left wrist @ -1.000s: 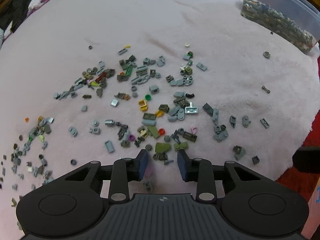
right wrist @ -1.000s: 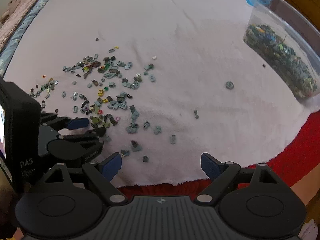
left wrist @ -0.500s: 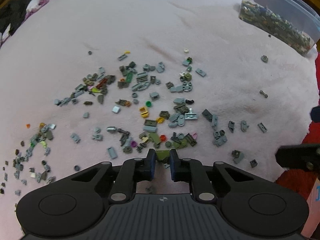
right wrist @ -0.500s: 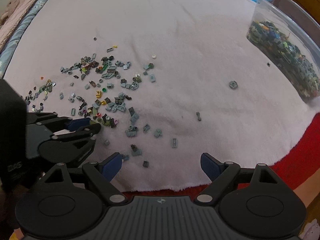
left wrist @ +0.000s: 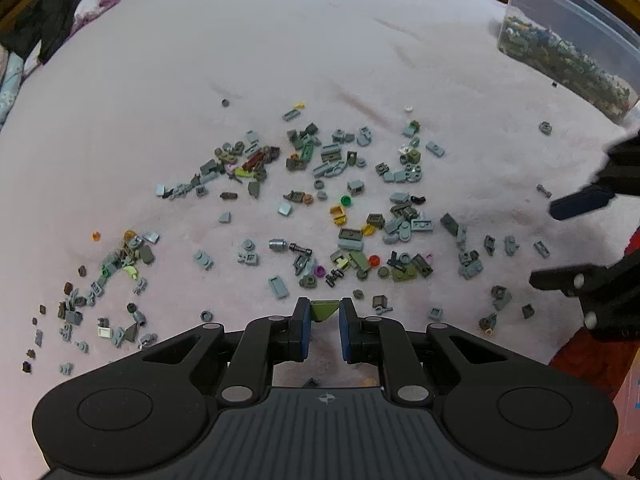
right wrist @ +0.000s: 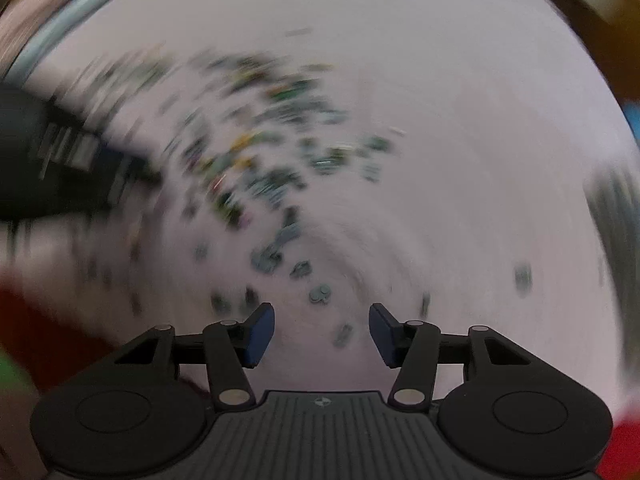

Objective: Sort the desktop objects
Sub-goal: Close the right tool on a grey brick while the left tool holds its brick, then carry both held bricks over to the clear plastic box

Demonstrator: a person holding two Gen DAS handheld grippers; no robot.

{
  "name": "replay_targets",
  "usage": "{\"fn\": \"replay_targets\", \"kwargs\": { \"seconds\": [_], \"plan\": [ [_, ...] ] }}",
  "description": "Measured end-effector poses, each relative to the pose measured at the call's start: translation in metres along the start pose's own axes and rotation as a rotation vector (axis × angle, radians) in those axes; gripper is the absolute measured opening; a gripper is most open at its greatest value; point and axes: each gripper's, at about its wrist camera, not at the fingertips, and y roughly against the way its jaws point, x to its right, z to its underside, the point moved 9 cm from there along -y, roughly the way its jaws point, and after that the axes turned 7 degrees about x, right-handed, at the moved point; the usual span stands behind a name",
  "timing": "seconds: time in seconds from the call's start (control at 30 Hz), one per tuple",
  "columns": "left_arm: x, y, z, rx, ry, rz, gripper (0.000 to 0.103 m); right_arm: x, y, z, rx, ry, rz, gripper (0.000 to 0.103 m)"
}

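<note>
The left hand-held gripper (left wrist: 324, 312) is clenched on a small olive-green wedge piece (left wrist: 323, 309), which sits pinched between its two blue pads at the near edge of the scatter, lifted just above the pale pink blanket (left wrist: 280, 60). Ahead of it lies a loose spread of small building pieces (left wrist: 344, 208), mostly grey with a few green, yellow, red and orange ones, thickest in the middle and thinning toward the right. A second, smaller cluster (left wrist: 120, 264) lies apart at the near left. At the far right stands a clear plastic tub (left wrist: 568, 36), partly filled with more mixed pieces, with a blue clip at its far corner. The right hand-held gripper (right wrist: 322, 322) is released, its fingers standing apart with nothing between them; its own view is badly blurred, showing only smeared pieces on the blanket ahead and a dark shape at the left. In the left wrist view, the right hand-held gripper's black frame and one blue pad (left wrist: 580, 202) reach in from the right edge, above the blanket's right-hand pieces.
</note>
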Motion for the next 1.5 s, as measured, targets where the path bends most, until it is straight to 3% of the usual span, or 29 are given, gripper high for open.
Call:
{"fn": "replay_targets", "kwargs": {
  "seconds": [0.2, 0.37, 0.43, 0.53, 0.9, 1.33, 1.5],
  "plan": [
    [0.008, 0.002, 0.002, 0.003, 0.006, 0.011, 0.016, -0.012, -0.019, 0.014, -0.085, 0.439, -0.111, 0.033],
    [0.008, 0.002, 0.005, 0.002, 0.008, 0.009, 0.016, -0.015, -0.029, 0.014, -0.120, 0.496, -0.169, 0.032],
    [0.007, 0.002, 0.006, 0.000, 0.014, 0.007, 0.016, -0.015, -0.025, 0.013, -0.114, 0.473, -0.165, 0.032],
    [0.007, 0.003, 0.006, 0.002, 0.016, 0.006, 0.016, -0.016, -0.019, 0.010, -0.105, 0.440, -0.160, 0.017],
    [0.009, 0.026, -0.011, 0.049, -0.027, 0.013, 0.016, -0.018, 0.007, 0.000, -0.068, 0.308, -0.136, 0.017],
    [-0.001, 0.106, -0.037, 0.138, -0.042, 0.038, 0.016, -0.036, 0.114, -0.054, 0.089, -0.134, 0.010, 0.017],
    [-0.004, 0.130, -0.051, 0.181, -0.033, 0.032, 0.017, -0.040, 0.150, -0.068, 0.147, -0.151, 0.039, 0.017]
  ]
}}
